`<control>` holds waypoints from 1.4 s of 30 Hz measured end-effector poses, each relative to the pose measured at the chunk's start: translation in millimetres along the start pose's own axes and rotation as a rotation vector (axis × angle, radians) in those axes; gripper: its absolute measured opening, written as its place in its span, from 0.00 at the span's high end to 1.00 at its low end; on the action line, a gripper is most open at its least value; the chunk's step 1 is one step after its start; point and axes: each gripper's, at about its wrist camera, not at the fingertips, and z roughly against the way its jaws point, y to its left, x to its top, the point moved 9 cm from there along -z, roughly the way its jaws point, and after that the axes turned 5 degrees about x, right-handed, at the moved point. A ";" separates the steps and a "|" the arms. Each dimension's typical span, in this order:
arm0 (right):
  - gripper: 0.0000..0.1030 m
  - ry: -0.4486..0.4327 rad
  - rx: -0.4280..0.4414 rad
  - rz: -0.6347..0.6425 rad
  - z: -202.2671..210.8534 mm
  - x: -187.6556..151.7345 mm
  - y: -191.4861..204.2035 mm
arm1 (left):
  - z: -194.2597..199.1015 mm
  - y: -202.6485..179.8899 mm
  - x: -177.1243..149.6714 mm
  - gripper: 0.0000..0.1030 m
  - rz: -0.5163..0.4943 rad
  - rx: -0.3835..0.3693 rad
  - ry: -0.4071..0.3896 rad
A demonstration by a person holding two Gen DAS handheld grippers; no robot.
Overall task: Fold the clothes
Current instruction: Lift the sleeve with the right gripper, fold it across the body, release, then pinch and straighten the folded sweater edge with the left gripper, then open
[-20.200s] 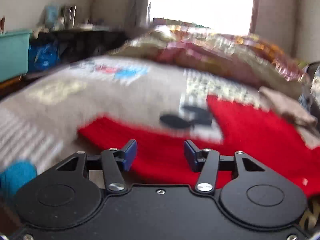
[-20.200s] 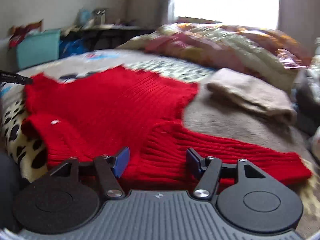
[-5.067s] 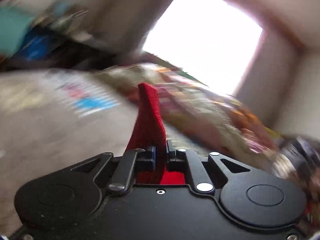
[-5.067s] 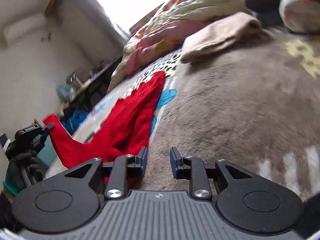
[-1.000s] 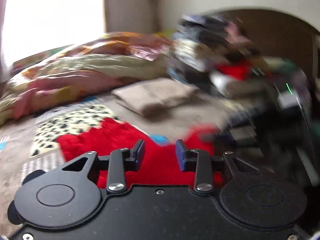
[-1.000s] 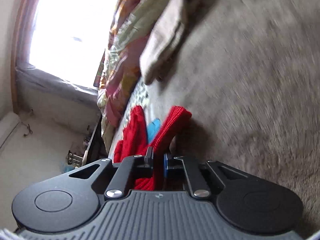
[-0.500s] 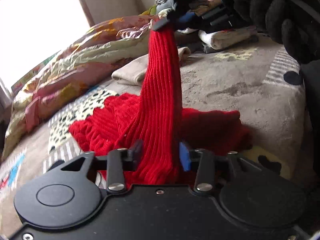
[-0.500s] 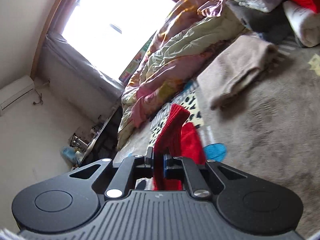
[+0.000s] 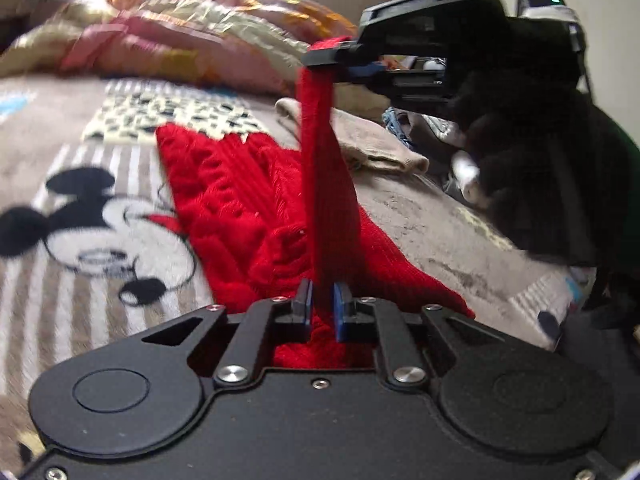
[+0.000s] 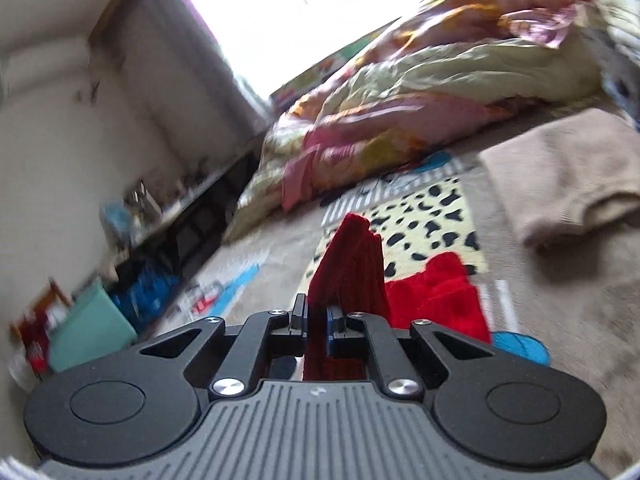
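Left gripper (image 9: 321, 300) clamped on sweater (image 9: 248, 216) sleeve low; right gripper (image 10: 316, 322) clamped on cuff, raised above bed (image 9: 432, 220).

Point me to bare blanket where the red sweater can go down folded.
Free: grey blanket between red sweater and the gloved hand; also the cartoon-print stretch on the sweater's other side. Crowded: beige folded garment and quilt behind it.
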 end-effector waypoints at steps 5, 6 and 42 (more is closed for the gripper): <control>0.90 0.112 -0.019 0.078 -49.5 -18.5 2.9 | -5.6 6.3 -1.9 0.90 0.077 -0.022 0.029; 0.90 0.130 -0.020 0.092 -57.0 -22.1 3.5 | -5.2 7.9 -1.8 0.90 0.095 -0.029 0.031; 0.46 0.263 0.033 0.735 37.2 -129.1 24.7 | -40.6 41.7 71.9 0.90 0.015 0.171 -0.146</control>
